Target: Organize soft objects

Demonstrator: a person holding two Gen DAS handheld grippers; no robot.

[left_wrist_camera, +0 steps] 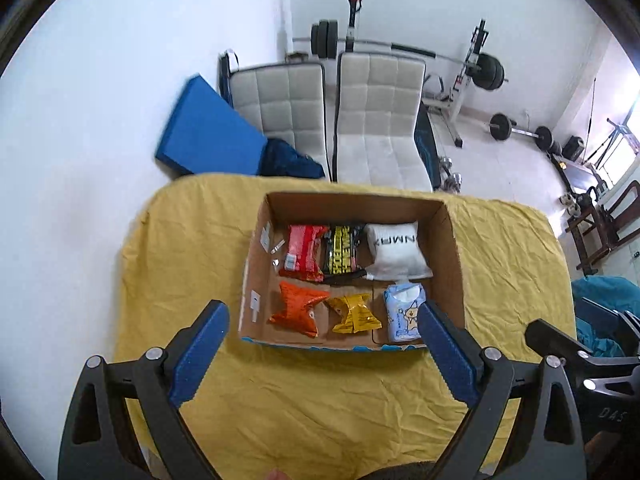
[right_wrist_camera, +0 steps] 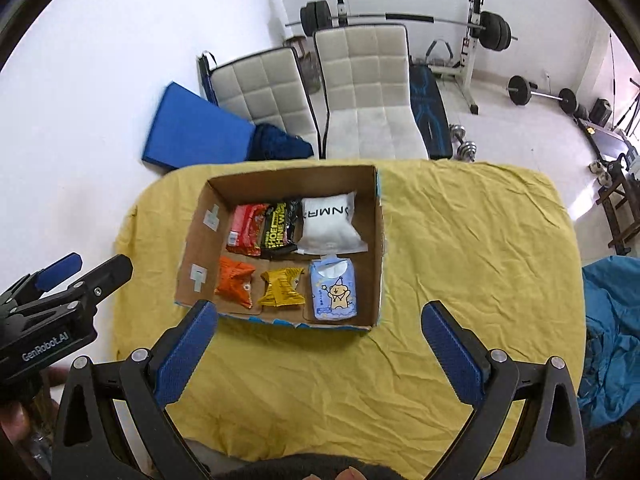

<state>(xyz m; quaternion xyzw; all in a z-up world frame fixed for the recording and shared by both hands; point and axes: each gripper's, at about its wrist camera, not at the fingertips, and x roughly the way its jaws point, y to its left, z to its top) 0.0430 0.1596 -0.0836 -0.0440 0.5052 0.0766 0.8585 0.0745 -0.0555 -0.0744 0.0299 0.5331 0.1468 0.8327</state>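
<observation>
Cardboard box (right_wrist_camera: 280, 184) on yellow-covered surface (right_wrist_camera: 460, 260), holds six soft packs in two rows: red pack (right_wrist_camera: 246, 230), black pack (right_wrist_camera: 280, 230), white pouch (right_wrist_camera: 330, 222) behind; orange pack (right_wrist_camera: 236, 282), yellow pack (right_wrist_camera: 282, 286), blue tissue pack (right_wrist_camera: 334, 290) in front.

Left gripper (left_wrist_camera: 324, 320), right gripper (right_wrist_camera: 320, 320): jaws wide open, empty, hovering near box front.

Judgement: sorting looks nearly done; any adjusting needs light pinch, no crushing.

Right view shows left gripper from outside, black pack lettering; left view shows box left wall better.
</observation>
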